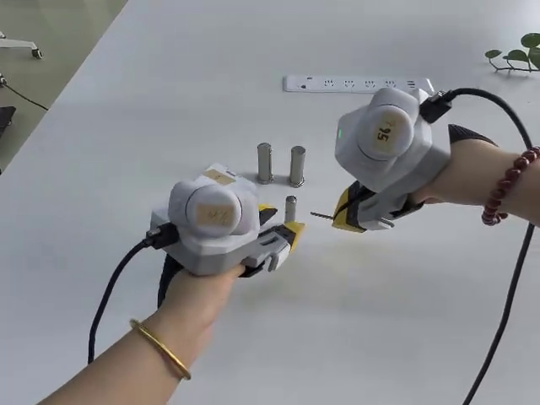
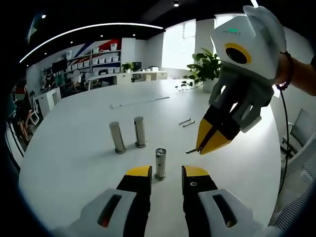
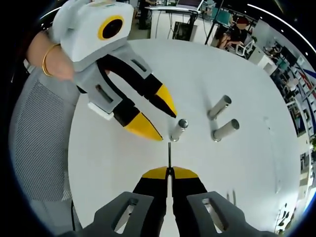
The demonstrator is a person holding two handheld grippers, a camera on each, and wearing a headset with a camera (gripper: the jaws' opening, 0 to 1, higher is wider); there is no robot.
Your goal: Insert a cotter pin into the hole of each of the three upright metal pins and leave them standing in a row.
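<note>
The right gripper (image 1: 341, 221) is clamped shut on a cotter pin (image 1: 321, 216), whose free end points at the nearest metal pin (image 1: 290, 208) and stops just short of it. The left gripper (image 1: 287, 238) has its jaws apart, and that upright pin stands between the tips, clear of both. A second metal pin (image 1: 265, 162) and a third metal pin (image 1: 297, 165) stand side by side just beyond, toward the table's (image 1: 169, 101) far edge, where a power strip (image 1: 359, 83) lies

Three upright silver metal cylinders (image 1: 265, 162) (image 1: 297, 165) (image 1: 290, 208) counted, one thin wire cotter pin (image 3: 169, 153) aloft, two more cotter pins (image 2: 186, 121) lying flat, one long white power strip (image 1: 354, 83)
</note>
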